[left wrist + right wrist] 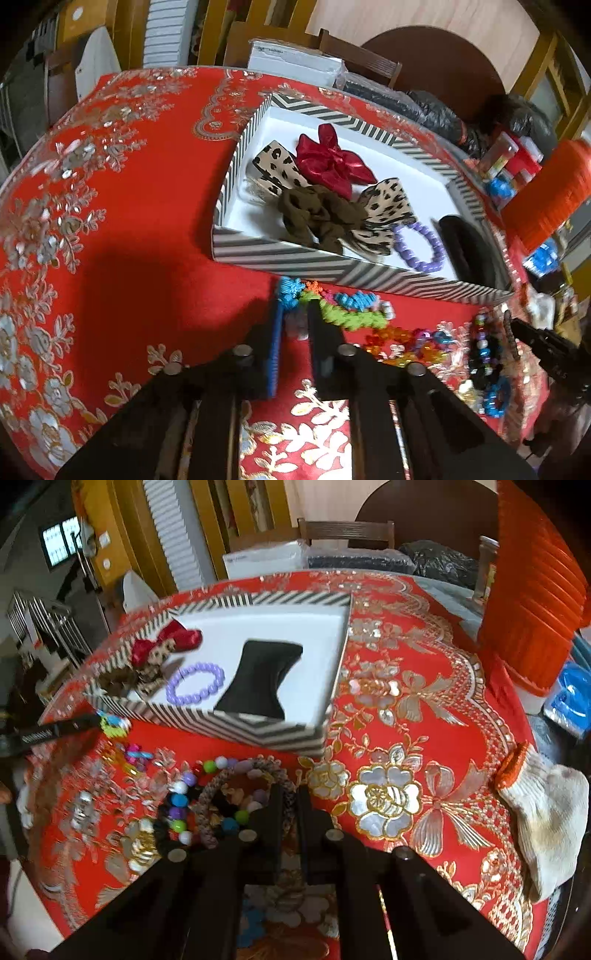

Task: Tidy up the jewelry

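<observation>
A black-and-white striped box [295,260] [258,734] sits on the red table. It holds a red bow [330,162], leopard bows, a brown scrunchie [314,216], a purple bead bracelet [419,245] [195,685] and a black pouch [258,679]. My left gripper [295,306] is shut on a multicolour spiral hair tie [332,306], just in front of the box. My right gripper [290,794] is shut on a braided beige bracelet [221,794] at the pile of loose bead bracelets [181,808].
More beaded pieces [484,365] lie on the embroidered red cloth [129,221] right of the left gripper. A white glove [546,812] lies at right. An orange ribbed container [532,590] stands back right. Boxes and chairs stand behind the table.
</observation>
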`<state>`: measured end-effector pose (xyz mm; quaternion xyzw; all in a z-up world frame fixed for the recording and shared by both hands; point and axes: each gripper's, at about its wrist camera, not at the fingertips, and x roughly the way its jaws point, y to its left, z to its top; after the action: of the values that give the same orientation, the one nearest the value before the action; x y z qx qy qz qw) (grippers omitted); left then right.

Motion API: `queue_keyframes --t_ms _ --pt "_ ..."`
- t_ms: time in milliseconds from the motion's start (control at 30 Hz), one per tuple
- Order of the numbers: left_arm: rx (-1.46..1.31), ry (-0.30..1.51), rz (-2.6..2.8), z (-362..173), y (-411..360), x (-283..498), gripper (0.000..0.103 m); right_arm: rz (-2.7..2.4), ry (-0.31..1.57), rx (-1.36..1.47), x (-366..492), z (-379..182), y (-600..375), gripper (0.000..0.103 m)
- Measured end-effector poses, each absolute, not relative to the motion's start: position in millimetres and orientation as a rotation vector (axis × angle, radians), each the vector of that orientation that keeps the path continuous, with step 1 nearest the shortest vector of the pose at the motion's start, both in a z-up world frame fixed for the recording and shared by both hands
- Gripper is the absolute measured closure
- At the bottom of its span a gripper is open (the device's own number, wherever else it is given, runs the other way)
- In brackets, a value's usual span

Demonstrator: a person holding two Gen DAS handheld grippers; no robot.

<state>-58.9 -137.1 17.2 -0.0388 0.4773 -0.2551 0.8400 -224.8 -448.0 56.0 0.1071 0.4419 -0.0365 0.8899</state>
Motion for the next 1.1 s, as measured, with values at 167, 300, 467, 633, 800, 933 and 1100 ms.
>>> queue_keyframes --t_ms 167,300,467,633,800,933,1100 --pt "-0.135 0.981 -0.564 32.7 -124.0 -66.1 0.101 -0.071 0.874 0.240 -239.2 75.3 -447.4 0.096" --pt "-0.163 0.997 -0.527 33.8 -118.1 -63.7 0.100 -0.070 0.850 0.239 -246.6 87.7 -445.4 0.096" --pt "-0.271 1.031 -0.473 27.9 -108.6 -50.6 0.091 -0.056 0.851 0.228 -251.1 91.7 -440.3 0.096" --pt "-0.179 1.061 -0.408 17.2 -120.8 -46.2 0.071 -0.059 0.847 0.247 -254.1 92.3 -443.1 0.096" --pt "0.030 1.035 -0.405 14.4 -144.1 -61.5 0.089 -0.054 0.853 0.248 -253.5 90.8 -441.5 0.096" --pt "-0.022 1.055 -0.470 22.3 -139.1 -67.5 0.103 -0.041 0.843 0.245 -252.7 94.1 -437.3 0.096" --pt "-0.065 0.974 -0.555 65.4 -132.9 -87.0 0.103 -0.032 0.804 0.249 -255.3 109.9 -437.6 0.096"
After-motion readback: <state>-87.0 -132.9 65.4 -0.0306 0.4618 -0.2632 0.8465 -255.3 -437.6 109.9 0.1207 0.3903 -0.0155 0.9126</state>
